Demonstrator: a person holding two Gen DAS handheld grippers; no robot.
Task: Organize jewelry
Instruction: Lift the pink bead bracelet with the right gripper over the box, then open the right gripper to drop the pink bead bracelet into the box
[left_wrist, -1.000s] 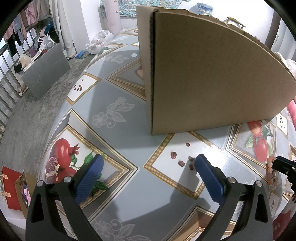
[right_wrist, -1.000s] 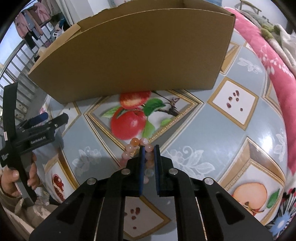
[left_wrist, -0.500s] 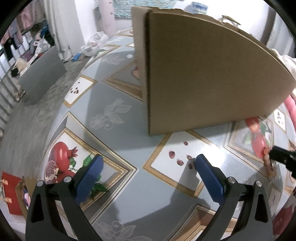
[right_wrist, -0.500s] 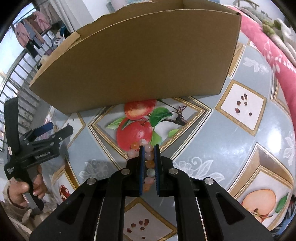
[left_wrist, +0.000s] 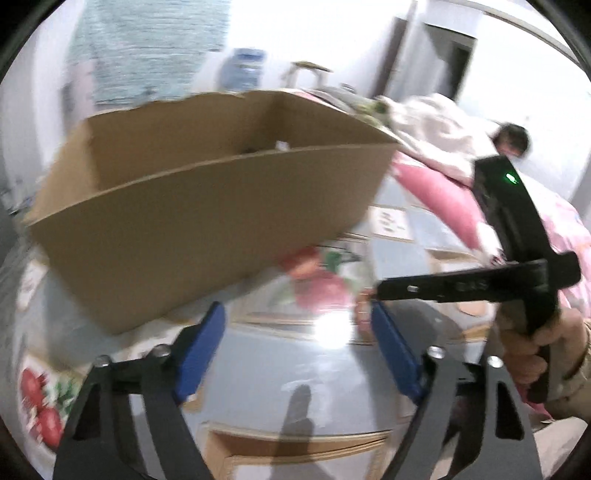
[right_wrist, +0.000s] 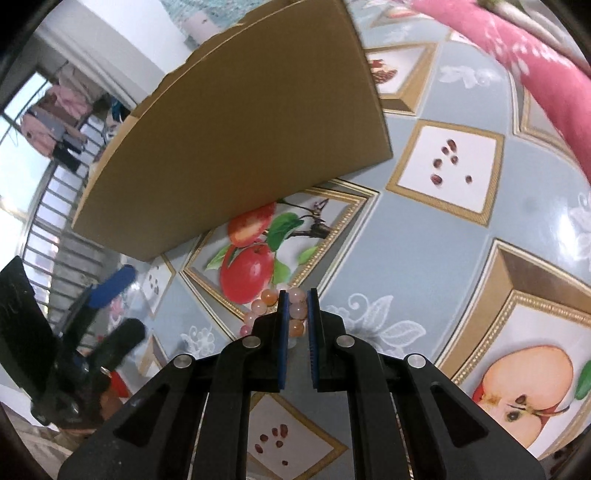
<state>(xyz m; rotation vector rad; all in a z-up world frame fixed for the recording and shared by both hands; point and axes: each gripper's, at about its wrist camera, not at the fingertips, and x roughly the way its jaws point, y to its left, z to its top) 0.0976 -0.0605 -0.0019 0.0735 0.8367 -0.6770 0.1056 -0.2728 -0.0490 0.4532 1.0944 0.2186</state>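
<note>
My right gripper (right_wrist: 296, 295) is shut on a bracelet of pink and orange beads (right_wrist: 295, 312), held just above the fruit-print tablecloth, short of the open cardboard box (right_wrist: 236, 136). In the left wrist view the same gripper (left_wrist: 373, 293) reaches in from the right with the beads (left_wrist: 360, 306) at its tip. My left gripper (left_wrist: 295, 314) is open and empty, raised and looking over the box (left_wrist: 192, 229) into its open top. That view is blurred.
The tablecloth (right_wrist: 443, 236) has fruit pictures and gold frames. A pink blanket (right_wrist: 524, 55) lies along the right edge, also in the left wrist view (left_wrist: 436, 192). A railing and hanging clothes (right_wrist: 55, 122) are beyond the table on the left.
My left gripper has swung up and to the right, now seeing the box's open top and the right gripper. The right gripper has tilted and moved closer to the box with the bracelet.
</note>
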